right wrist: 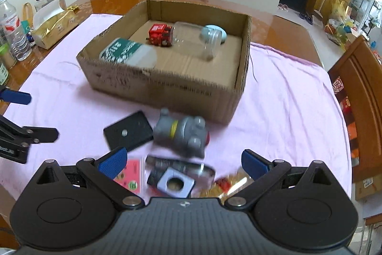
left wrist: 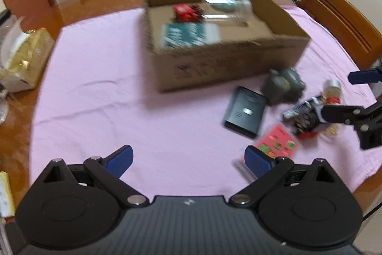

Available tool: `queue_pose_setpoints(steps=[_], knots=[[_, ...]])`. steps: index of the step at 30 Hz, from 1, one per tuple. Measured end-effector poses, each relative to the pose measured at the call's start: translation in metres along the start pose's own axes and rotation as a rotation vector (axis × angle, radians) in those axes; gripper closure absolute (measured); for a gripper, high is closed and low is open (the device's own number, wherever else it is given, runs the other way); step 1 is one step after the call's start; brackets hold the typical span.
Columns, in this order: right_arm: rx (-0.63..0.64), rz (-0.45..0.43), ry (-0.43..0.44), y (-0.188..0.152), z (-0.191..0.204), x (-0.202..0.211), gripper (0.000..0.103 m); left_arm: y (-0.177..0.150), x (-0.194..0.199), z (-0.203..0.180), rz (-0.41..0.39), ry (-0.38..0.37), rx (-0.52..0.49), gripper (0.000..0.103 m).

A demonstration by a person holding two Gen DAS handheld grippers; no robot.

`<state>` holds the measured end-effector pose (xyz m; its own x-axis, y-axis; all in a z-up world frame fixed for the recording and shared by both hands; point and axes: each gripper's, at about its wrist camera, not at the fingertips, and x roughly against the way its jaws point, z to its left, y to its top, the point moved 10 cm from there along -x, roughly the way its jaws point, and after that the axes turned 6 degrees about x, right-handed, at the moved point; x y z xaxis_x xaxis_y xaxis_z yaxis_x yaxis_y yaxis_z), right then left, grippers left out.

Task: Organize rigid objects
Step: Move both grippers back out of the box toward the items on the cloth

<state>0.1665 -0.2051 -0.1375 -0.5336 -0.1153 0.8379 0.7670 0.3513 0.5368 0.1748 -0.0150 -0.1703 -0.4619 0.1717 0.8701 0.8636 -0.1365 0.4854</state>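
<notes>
Box: my right wrist view shows an open corrugated cardboard box (right wrist: 167, 85) on the pink cloth (right wrist: 286, 99) over the bench, flaps cut away, walls rough-edged.
Box contents: a clear plastic jar (right wrist: 195, 41) lying on its side, a red toy block (right wrist: 158, 35) touching it, a pale blue round lid (right wrist: 216, 31) behind the jar, and a green-and-white flat pack (right wrist: 127, 53) leaning in the near left corner.
Loose items: in front of the box I see a grey moulded toy (right wrist: 182, 133) with a yellow band, a flat black rectangular case (right wrist: 129, 130) just beside it, a pink card (right wrist: 131, 177), and a dark shiny packet (right wrist: 176, 171); motion blur softens these.
Left claw: left claw (left wrist: 188, 159) spread wide above bare cloth, holding nothing.
Right claw: right claw (right wrist: 183, 163) spread wide over the packet and card, pinching nothing.
Bench edge: glossy brown wood, with a gold foil bag (right wrist: 53, 28) at the left.
</notes>
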Motion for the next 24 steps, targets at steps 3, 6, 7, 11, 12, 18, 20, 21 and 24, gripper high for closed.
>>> queue_pose_setpoints(steps=[3, 6, 7, 11, 12, 18, 20, 21, 24], knots=[[0.045, -0.014, -0.022, -0.013, -0.001, 0.005, 0.000, -0.003, -0.009, -0.020, 0.021, -0.030, -0.005, 0.004], [0.090, -0.015, -0.034, -0.027, -0.005, 0.007, 0.000, 0.001, -0.019, -0.039, 0.029, -0.051, 0.000, 0.004], [0.104, -0.010, -0.036, -0.033, -0.007, 0.008, 0.000, 0.002, -0.022, -0.045, 0.030, -0.058, 0.002, 0.004], [0.126, -0.003, -0.048, -0.045, -0.018, 0.011, 0.000, 0.007, -0.040, -0.066, 0.039, -0.039, -0.011, 0.004], [0.121, -0.005, -0.045, -0.047, -0.022, 0.012, 0.000, 0.008, -0.044, -0.070, 0.041, -0.027, -0.017, 0.004], [0.100, -0.006, -0.037, -0.054, -0.037, 0.014, 0.000, 0.011, -0.063, -0.078, 0.036, 0.001, -0.013, 0.003], [0.099, -0.001, -0.030, -0.057, -0.039, 0.012, 0.000, 0.011, -0.067, -0.077, 0.040, 0.006, -0.001, 0.002], [0.099, 0.002, -0.026, -0.059, -0.039, 0.011, 0.000, 0.010, -0.067, -0.076, 0.045, 0.008, -0.001, 0.002], [0.101, 0.021, -0.022, -0.065, -0.041, 0.004, 0.000, 0.004, -0.064, -0.074, 0.048, 0.014, -0.014, 0.001]])
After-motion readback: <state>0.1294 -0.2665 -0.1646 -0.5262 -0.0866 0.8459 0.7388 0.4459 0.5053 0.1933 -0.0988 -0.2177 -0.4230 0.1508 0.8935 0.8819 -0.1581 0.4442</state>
